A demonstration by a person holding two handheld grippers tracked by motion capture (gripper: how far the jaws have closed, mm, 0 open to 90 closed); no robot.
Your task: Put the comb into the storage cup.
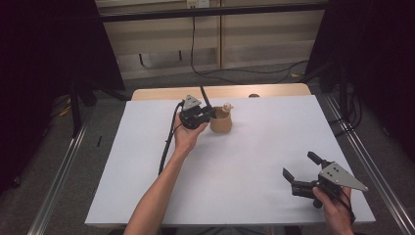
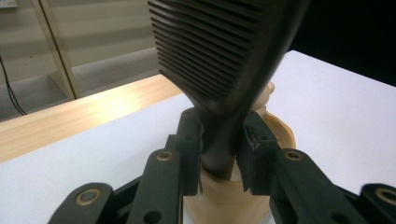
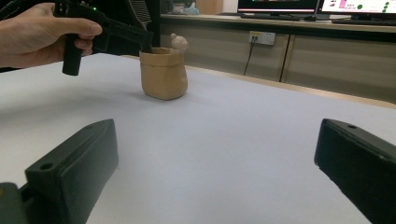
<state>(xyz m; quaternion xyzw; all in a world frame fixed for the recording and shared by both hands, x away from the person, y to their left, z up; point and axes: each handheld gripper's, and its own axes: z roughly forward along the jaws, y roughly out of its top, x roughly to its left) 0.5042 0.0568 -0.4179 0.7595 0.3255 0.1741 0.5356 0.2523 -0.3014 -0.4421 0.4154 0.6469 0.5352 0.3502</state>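
A tan pot (image 1: 221, 123) with a small knob-like figure (image 1: 227, 106) on its rim stands on the white table (image 1: 254, 147) at the back middle. My left gripper (image 1: 208, 115) is at the pot's left rim, shut on the handle of a black comb (image 2: 219, 51) that rises upright from the pot (image 2: 280, 133). In the left gripper view both pads press the comb's narrow handle. My right gripper (image 1: 300, 164) rests near the front right of the table, open with nothing between its jaws. The right gripper view shows the pot (image 3: 163, 74) farther off, with the left gripper (image 3: 140, 39) at its rim.
A wooden strip (image 1: 220, 91) runs along the table's far edge. Cables trail over the floor behind it. Metal rails (image 1: 63, 166) flank the table on both sides. A cabinet and monitors (image 3: 280, 7) stand beyond the far edge.
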